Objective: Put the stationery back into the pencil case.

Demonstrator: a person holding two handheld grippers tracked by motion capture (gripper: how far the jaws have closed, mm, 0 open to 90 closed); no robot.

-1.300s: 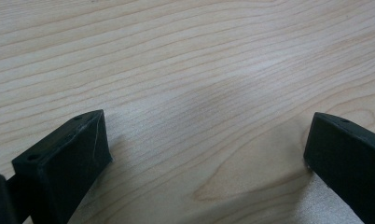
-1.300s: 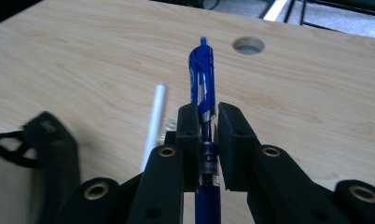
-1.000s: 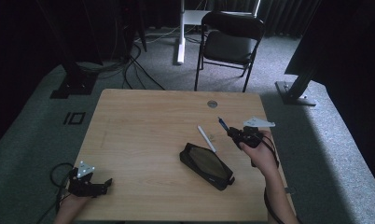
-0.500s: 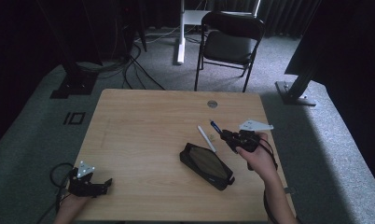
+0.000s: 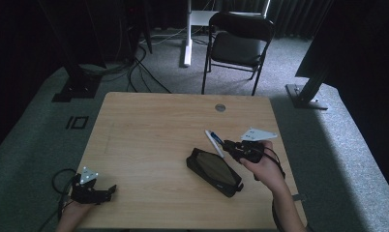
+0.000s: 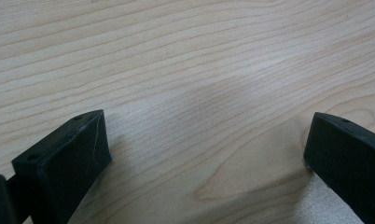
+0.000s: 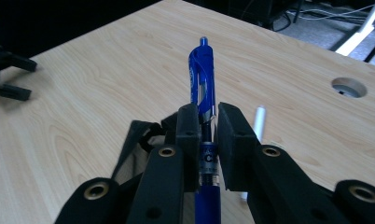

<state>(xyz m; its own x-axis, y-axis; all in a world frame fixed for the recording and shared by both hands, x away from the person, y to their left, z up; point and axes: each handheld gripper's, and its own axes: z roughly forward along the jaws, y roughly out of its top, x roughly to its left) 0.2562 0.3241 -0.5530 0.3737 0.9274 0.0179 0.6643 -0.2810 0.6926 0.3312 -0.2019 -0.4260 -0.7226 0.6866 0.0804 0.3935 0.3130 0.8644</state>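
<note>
Two grippers: I am seeing both over a light wooden table (image 5: 149,140), one near each front corner.
Right gripper (image 5: 230,144): I am watching it sit in the person's right hand (image 5: 260,164) on the right side of the table, with its grey three-cornered plate on top.
Right jaws: they are clenching a blue pen (image 7: 202,88) between the two pads — in the right gripper view the pen is running up between them, its clip end and button standing clear above the jaw tips.
Blue pen, high view: its tip end (image 5: 213,139) is poking out left of the jaws, above the tabletop; I cannot tell whether it is touching the wood.
White pen (image 7: 256,126): it is lying on the table just beyond the right jaws, partly hidden behind them.
Black case (image 5: 214,171): a flat dark pouch is lying at a slant in the front middle, just beside the right hand and below the held pen.
Left gripper (image 5: 110,190): I am seeing it low at the front left corner, held in the left hand (image 5: 76,210), cable looping off the edge.
Left jaws: they are standing wide apart with bare wood grain between them — released, gripping nothing.
Round cable hole (image 5: 220,107): it is sitting near the far edge of the table.
Folding chair (image 5: 236,46): it is standing on the grey carpet beyond the table.
</note>
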